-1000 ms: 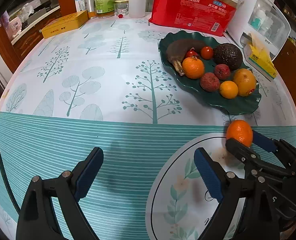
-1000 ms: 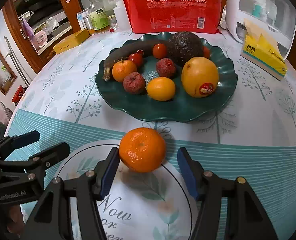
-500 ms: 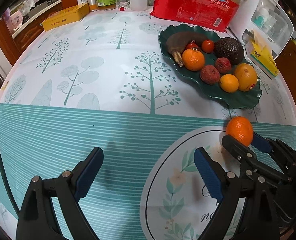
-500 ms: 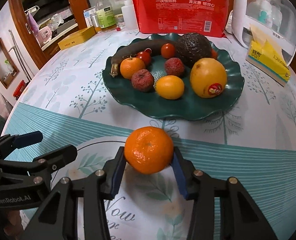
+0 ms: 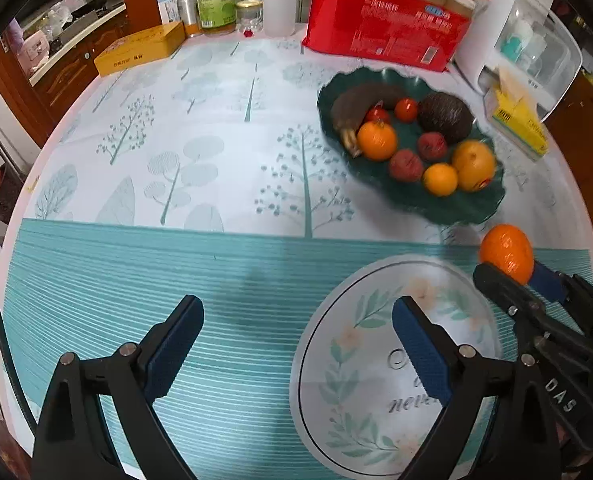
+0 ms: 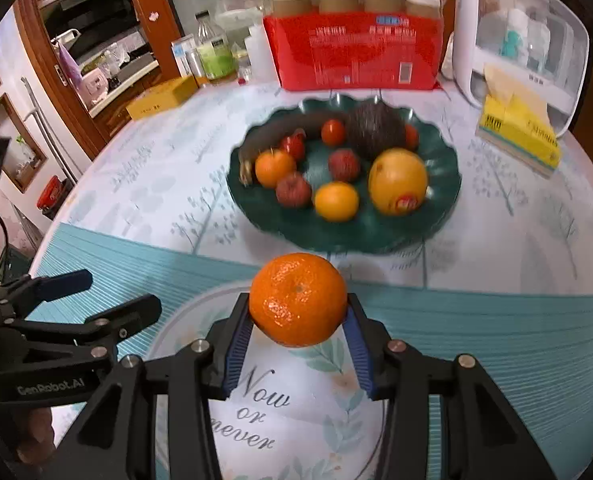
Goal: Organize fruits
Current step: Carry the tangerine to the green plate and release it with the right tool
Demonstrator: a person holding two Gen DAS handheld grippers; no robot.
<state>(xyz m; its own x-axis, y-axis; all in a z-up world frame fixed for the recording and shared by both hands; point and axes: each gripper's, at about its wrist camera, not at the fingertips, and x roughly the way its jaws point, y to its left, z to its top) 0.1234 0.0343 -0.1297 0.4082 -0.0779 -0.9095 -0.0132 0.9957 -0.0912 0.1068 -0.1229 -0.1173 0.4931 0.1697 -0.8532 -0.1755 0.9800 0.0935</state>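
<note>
Right tongs (image 6: 298, 322): pinching the mandarin (image 6: 298, 299) between the two blue pads (image 6: 238, 342), jaws just closed onto it; fruit held clear of the counter (image 6: 496, 320), above the round floral print with the words "Now or never".
Left tongs (image 5: 296, 344): spread wide, nothing between the blue pads (image 5: 172, 344); poised over the teal striped band of the cloth, to the left of the right tongs.
Mandarin seen from the left wrist (image 5: 506, 253): gripped at the tip of the right tongs (image 5: 514, 276), just in front of the near rim of the plate.
Plate (image 6: 436, 216): dark green, scalloped rim, standing on the tree-print part of the cloth beyond the held mandarin.
Fruit on the plate: a browned banana (image 6: 280, 132) along the far left, a dark avocado (image 6: 372, 130) at the back, a large yellow-orange citrus with a sticker (image 6: 398, 187) on the right, a small orange (image 6: 335, 201) in front, a second mandarin (image 6: 274, 168) on the left, two dull red lychee-like fruits (image 6: 293, 189), small red tomatoes (image 6: 332, 132) near the banana.
Behind the plate: a red pack of paper cups (image 6: 356, 52) and a white and clear lidded container (image 6: 524, 36) to its right.
Right of the plate: a yellow tissue pack (image 6: 520, 128).
Far left of the counter: a yellow tin (image 5: 140, 48), bottles and jars (image 5: 216, 0) beside it.
Person: fingertips (image 6: 36, 432) just visible under the left tongs' handle.
</note>
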